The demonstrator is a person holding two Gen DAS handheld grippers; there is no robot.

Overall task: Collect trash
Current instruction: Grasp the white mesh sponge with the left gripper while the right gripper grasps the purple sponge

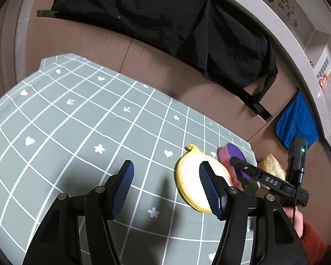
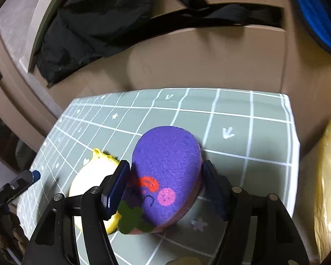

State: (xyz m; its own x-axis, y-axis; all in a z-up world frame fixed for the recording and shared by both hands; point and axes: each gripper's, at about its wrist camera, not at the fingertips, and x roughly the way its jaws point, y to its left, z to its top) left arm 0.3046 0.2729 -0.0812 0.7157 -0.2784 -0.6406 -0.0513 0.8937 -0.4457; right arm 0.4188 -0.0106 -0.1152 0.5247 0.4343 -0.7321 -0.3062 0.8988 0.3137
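A purple eggplant-shaped sponge (image 2: pixel 165 172) with a pink underside lies on the green grid tablecloth (image 2: pixel 231 114). My right gripper (image 2: pixel 165 183) is shut on it, one pad on each side. It also shows in the left wrist view (image 1: pixel 234 154), with the right gripper (image 1: pixel 242 165) on it. A yellow-rimmed white round sponge (image 1: pixel 196 183) lies just left of it, also in the right wrist view (image 2: pixel 88 176). My left gripper (image 1: pixel 165 187) is open and empty above the cloth, its right finger (image 1: pixel 209 187) over the yellow sponge.
A brown sofa (image 1: pixel 165 66) stands behind the table with a black garment (image 1: pixel 165 17) over it and a blue cloth (image 1: pixel 295 121) at the right. A crumpled yellowish bag (image 2: pixel 328 176) sits off the table's right edge, seen too in the left wrist view (image 1: pixel 272 165).
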